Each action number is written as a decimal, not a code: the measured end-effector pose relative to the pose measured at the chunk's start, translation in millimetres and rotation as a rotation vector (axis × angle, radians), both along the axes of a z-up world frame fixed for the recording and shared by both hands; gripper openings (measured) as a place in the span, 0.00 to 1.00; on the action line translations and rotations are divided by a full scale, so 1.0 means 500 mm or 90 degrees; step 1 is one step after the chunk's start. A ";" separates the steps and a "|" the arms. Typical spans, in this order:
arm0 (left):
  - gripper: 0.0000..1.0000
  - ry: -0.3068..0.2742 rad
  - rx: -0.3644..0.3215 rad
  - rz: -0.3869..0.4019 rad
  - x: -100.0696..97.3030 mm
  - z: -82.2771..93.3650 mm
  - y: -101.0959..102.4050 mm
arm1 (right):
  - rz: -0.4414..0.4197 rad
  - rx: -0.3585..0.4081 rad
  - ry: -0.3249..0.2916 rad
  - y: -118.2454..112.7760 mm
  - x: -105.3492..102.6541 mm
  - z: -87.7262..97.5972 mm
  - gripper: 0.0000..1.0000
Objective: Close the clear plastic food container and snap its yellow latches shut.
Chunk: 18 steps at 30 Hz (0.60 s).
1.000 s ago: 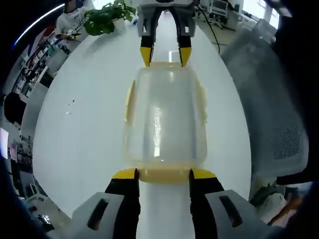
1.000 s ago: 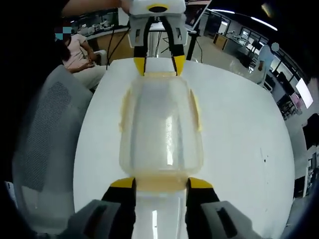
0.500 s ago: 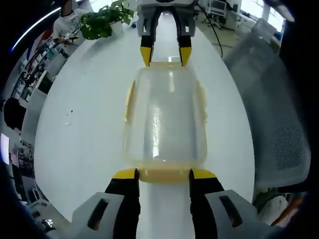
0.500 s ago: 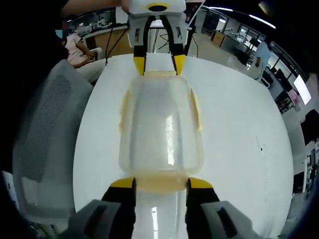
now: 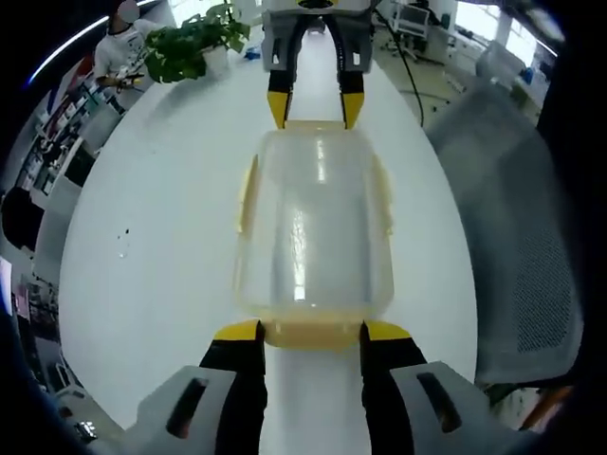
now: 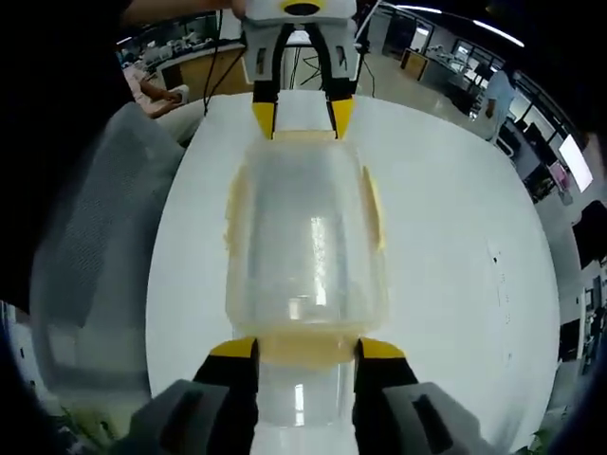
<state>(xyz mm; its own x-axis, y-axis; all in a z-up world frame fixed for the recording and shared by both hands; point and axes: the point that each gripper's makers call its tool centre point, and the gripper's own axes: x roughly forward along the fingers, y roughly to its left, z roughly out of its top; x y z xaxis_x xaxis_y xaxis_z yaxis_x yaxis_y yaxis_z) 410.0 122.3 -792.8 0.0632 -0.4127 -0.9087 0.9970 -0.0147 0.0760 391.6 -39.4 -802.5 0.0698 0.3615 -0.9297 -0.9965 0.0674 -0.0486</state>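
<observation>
The clear plastic container point(image 5: 313, 227) hangs lengthwise between my two grippers over the white table point(image 5: 152, 237). My left gripper point(image 5: 311, 332) is shut on its near yellow end latch point(image 5: 311, 334). The right gripper point(image 5: 313, 109) holds the far end. In the right gripper view the container point(image 6: 305, 237) runs away from my right gripper point(image 6: 305, 349), which is shut on the end latch point(image 6: 305, 351). The left gripper point(image 6: 302, 118) grips the opposite end. Yellow side latches point(image 5: 247, 194) point(image 6: 373, 209) stick out a little from the long sides.
A grey mesh chair point(image 5: 526, 237) point(image 6: 95, 256) stands close against the table's edge. A green potted plant point(image 5: 190, 47) sits at the table's far end. People sit and stand in the office behind point(image 6: 156, 90). Bare table point(image 6: 455, 237) lies beside the container.
Table, chair and room have slid a little in both views, so both hands have moved. The container sits just as before between the two pairs of jaws.
</observation>
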 end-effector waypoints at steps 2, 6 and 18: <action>0.35 0.001 -0.002 0.001 -0.001 0.000 -0.008 | -0.002 -0.002 0.003 -0.010 -0.001 0.001 0.36; 0.35 0.005 -0.005 -0.002 -0.006 0.001 -0.024 | -0.001 -0.011 0.008 -0.024 -0.006 0.001 0.36; 0.35 0.017 -0.028 0.003 -0.014 -0.002 -0.071 | -0.001 -0.025 0.018 -0.070 -0.012 0.009 0.36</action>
<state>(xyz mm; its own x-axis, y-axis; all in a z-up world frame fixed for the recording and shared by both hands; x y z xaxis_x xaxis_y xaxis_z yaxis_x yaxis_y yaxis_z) 403.0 86.8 -794.1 0.0404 -0.4518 -0.8912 0.9988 -0.0078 0.0492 385.5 -74.5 -797.9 0.0437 0.3246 -0.9449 -0.9975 0.0674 -0.0229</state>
